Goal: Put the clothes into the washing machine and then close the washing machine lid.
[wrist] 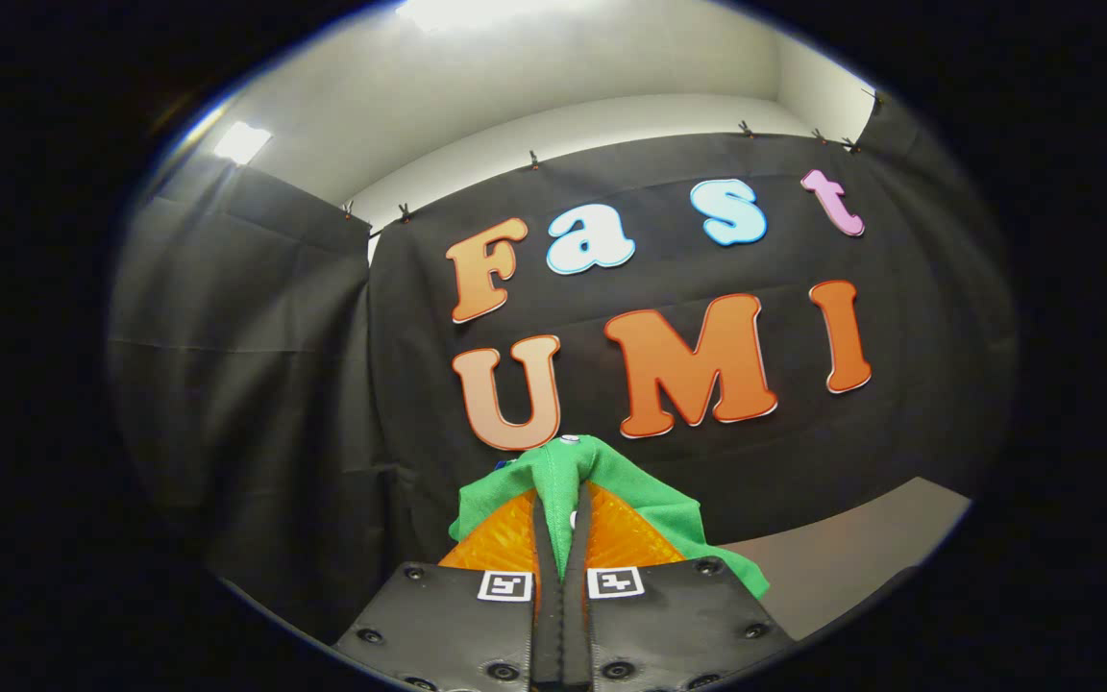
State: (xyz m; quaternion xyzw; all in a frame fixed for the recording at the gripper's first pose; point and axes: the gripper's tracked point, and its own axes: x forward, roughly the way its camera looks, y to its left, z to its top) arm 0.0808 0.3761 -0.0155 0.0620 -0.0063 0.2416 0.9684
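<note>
Green cloth garment (611, 495) is pinched between the gripper's (561, 538) closed fingers, draping right over them; judging by this, the washing machine lies elsewhere, likely below.

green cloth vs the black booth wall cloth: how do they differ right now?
The green cloth is bunched and pinched between the fingers of the hand-held gripper; the black wall cloth hangs spread out beyond them, clipped along its top edge. The green cloth is bright and small in view, the wall cloth dark and wide. Both are fabric with folds.

Pale tabletop (861, 548) beyond the tool (563, 519), meeting the black cloth wall (256, 384)
</note>
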